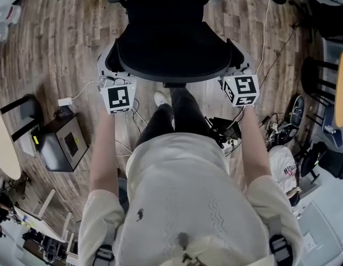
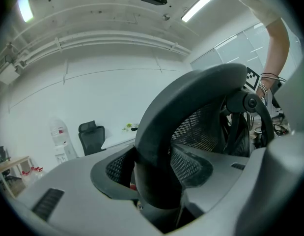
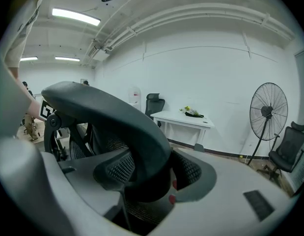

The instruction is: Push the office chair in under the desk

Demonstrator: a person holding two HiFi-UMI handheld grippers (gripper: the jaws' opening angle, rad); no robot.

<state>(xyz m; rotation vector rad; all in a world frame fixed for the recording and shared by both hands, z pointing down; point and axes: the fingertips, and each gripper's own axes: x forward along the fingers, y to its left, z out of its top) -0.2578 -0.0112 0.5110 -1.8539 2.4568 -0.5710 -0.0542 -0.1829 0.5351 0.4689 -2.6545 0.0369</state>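
Office floor, seen from above: we find no wording we can read; the left marker cube (image 1: 117, 97) and right marker cube (image 1: 241, 89) bear only black-and-white square patterns; dark print on a white item (image 1: 282, 165) at right is possibly lettering, too small to read.

Black office chair (image 1: 171, 54) on wooden floor (image 1: 55, 54), left gripper (image 1: 109, 71) and right gripper (image 1: 237, 68) at its backrest's 2 ends.

1. Straight ahead of the person: office chair (image 1: 168, 43), backrest (image 1: 171, 65) nearest.
2. On backrest's left edge: left gripper (image 1: 107, 65), edge between jaws.
3. On right edge: right gripper (image 1: 240, 64), likewise.
4. Beyond chair, against wall: desk (image 3: 188, 118); fan (image 3: 268, 113) to its right.
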